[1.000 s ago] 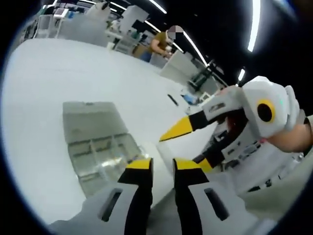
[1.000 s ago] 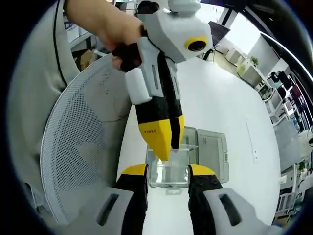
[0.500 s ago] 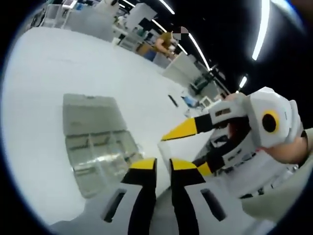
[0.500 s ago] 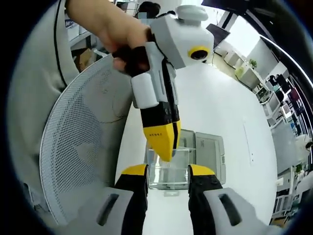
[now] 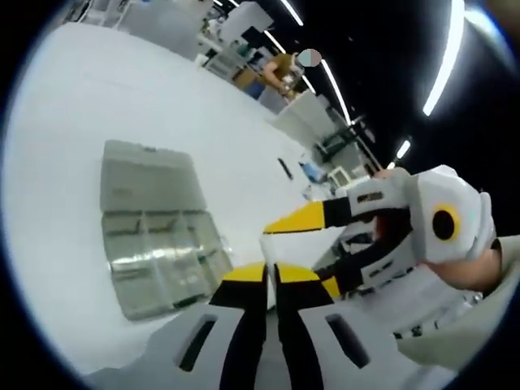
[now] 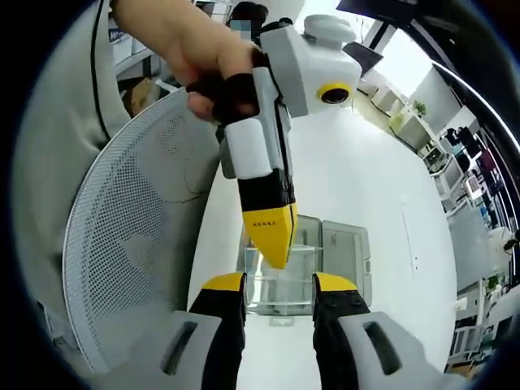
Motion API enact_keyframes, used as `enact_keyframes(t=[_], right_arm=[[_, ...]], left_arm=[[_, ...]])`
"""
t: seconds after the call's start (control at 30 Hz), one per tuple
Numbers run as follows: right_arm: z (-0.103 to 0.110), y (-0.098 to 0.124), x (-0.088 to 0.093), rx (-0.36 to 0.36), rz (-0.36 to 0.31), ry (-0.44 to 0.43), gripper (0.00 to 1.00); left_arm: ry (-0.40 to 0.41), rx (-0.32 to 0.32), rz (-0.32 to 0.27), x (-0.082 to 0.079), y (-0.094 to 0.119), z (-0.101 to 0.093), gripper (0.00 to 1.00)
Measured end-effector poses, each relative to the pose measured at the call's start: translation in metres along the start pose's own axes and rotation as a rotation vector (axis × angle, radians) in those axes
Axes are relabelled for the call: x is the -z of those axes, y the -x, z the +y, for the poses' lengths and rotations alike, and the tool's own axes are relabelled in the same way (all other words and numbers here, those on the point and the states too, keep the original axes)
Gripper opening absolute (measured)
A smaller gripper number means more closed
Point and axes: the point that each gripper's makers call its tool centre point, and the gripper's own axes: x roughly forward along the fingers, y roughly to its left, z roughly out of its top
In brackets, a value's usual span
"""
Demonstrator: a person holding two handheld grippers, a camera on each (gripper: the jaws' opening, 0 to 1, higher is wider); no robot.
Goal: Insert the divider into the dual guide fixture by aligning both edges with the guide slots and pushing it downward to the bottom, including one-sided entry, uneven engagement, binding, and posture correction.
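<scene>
Nearest in the right gripper view, the right hand-held gripper (image 6: 279, 286) rises with its yellow-tipped black jaws spread apart, and between them stands a clear plastic divider panel (image 6: 279, 284), upright, with its side edges at or against the jaw tips; whether they press it cannot be told. Just beyond, the left hand-held gripper (image 6: 275, 245) points down with its yellow tips together at the panel's top edge, gripped from above by a person's hand (image 6: 213, 77). In the left gripper view that same gripper's jaws (image 5: 269, 274) stand closed tip to tip, and whether anything is pinched between them cannot be told; the other gripper enters from the right with its jaws parted. Behind the panel lies a transparent compartmented plastic organiser box (image 6: 345, 256) with its lid open, flat on the white table (image 6: 357, 179); in the left gripper view it (image 5: 154, 244) sits left of the jaws. To the left stands a white perforated mesh chair back (image 6: 130, 244). Farther off are office desks and ceiling light strips (image 5: 445, 57).
</scene>
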Motion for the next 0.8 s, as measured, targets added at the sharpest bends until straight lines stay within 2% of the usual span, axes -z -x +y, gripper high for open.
enact_keyframes(t=[0.43, 0.47, 0.8], right_arm=[[-0.0015, 0.0003, 0.0000, 0.020, 0.003, 0.024, 0.29], [-0.0025, 0.0012, 0.0000, 0.024, 0.006, 0.027, 0.28], [-0.0070, 0.0059, -0.0013, 0.039, -0.008, 0.004, 0.26]], left_arm=[[0.014, -0.007, -0.024, -0.0017, 0.0007, -0.0001, 0.00], [-0.007, -0.011, -0.024, -0.0012, 0.0005, 0.0014, 0.00], [-0.021, 0.012, -0.050, -0.0059, 0.0001, -0.0002, 0.00]])
